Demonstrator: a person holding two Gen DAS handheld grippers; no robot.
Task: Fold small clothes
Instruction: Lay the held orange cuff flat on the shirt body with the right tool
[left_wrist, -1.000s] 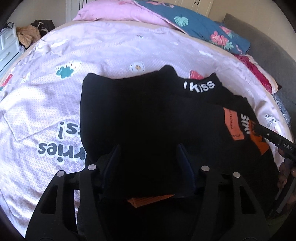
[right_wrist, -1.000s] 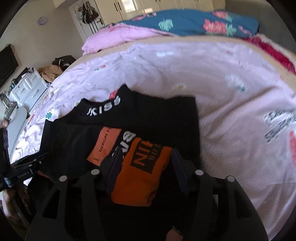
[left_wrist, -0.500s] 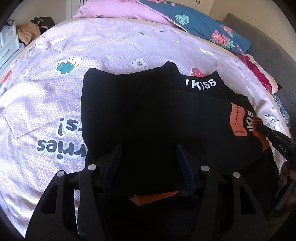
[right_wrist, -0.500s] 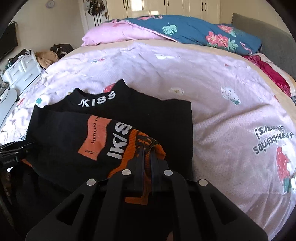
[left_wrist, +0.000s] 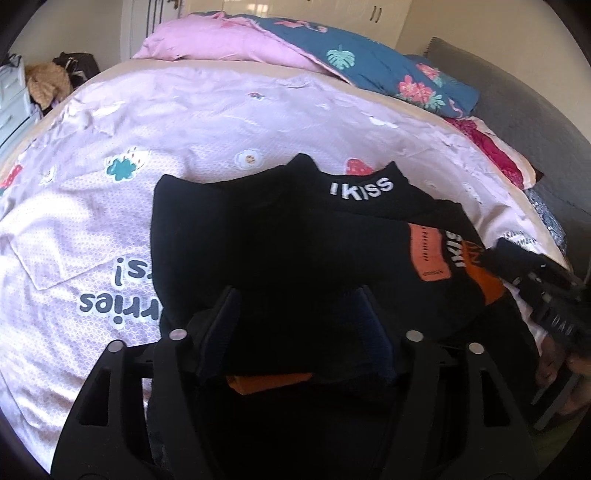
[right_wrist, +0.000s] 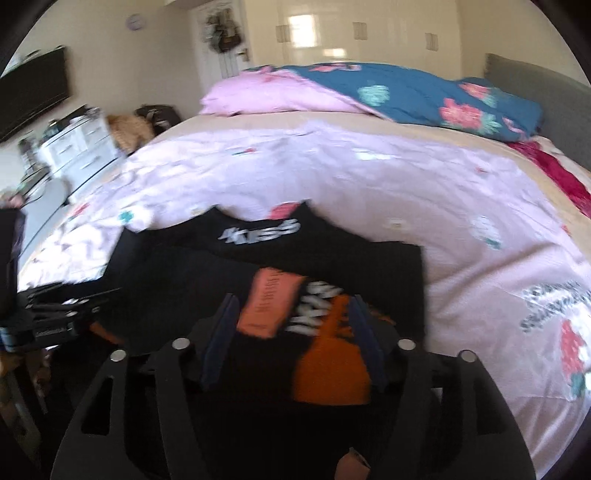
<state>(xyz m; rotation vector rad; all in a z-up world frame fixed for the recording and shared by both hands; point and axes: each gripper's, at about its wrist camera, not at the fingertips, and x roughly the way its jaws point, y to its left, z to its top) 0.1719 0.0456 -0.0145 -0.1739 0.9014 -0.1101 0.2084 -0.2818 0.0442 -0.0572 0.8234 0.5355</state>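
Observation:
A black garment (left_wrist: 295, 251) with white "IKISS" lettering on the collar and orange patches lies folded on the lilac bedsheet (left_wrist: 184, 122). My left gripper (left_wrist: 295, 325) is open, its jaws spread over the near black part of the garment. My right gripper (right_wrist: 291, 325) is open too, jaws spread over the orange patch and orange cuff (right_wrist: 332, 362); that view is blurred. The right gripper also shows at the right edge of the left wrist view (left_wrist: 535, 280), and the left gripper at the left edge of the right wrist view (right_wrist: 55, 314).
A pink pillow (left_wrist: 221, 48) and a teal floral quilt (left_wrist: 388, 66) lie at the far end of the bed. A grey headboard (left_wrist: 517, 110) stands at the right. White drawers (right_wrist: 74, 147) and a wall TV (right_wrist: 33, 92) stand left of the bed.
My right gripper was open, shut on the orange cuff half a second ago, and is open again now, with the sleeve laid on the garment. My left gripper stayed open and barely moved.

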